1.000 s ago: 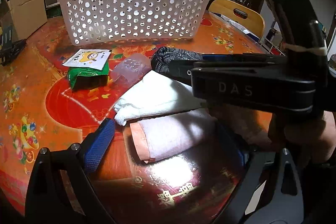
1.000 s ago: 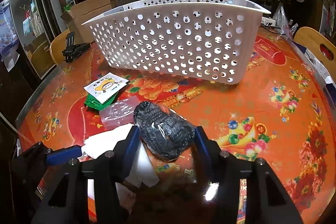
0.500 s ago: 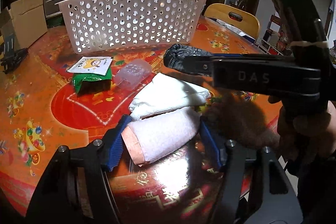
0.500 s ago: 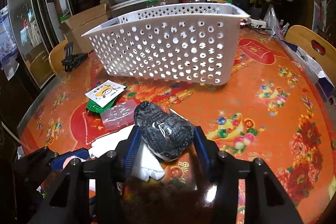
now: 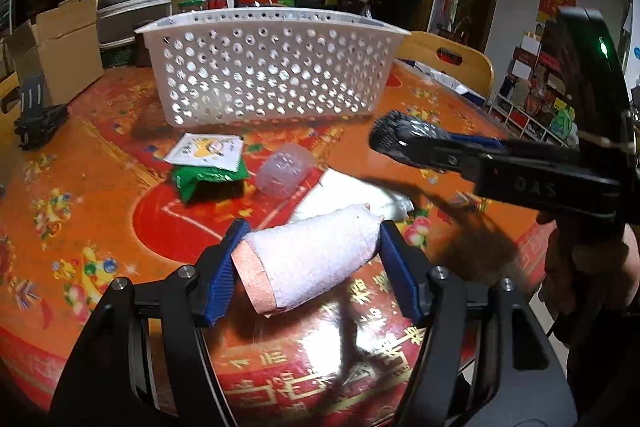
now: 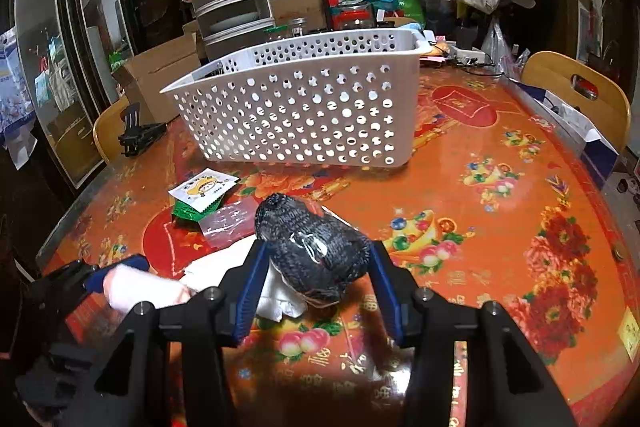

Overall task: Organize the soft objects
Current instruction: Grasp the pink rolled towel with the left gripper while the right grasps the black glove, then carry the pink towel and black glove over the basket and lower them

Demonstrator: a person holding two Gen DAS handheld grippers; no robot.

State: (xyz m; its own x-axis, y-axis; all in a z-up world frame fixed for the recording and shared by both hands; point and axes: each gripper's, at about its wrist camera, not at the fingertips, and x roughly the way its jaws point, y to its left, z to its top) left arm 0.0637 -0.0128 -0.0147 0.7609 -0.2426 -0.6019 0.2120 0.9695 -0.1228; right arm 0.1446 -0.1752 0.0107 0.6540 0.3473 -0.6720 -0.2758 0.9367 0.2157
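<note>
A rolled pink-and-white towel [image 5: 312, 259] is clamped between the blue pads of the left gripper [image 5: 308, 263], raised just above the orange patterned table [image 5: 80, 195]. Behind it stands a perforated white basket [image 5: 272, 67]. A dark knitted bundle [image 6: 312, 247] is gripped by the half-closed right gripper [image 6: 316, 267], over a white cloth [image 6: 216, 265].

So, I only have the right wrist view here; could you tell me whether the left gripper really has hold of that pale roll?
Observer: Yes. The left gripper has just been closing its jaws, and both blue pads now press the sides of the rolled towel.
Operator: Thank you. Is my dark bundle clear of the table?
Observer: In the left wrist view it is. The right gripper holds the dark knitted bundle in the air, with open tablecloth showing below it.
</note>
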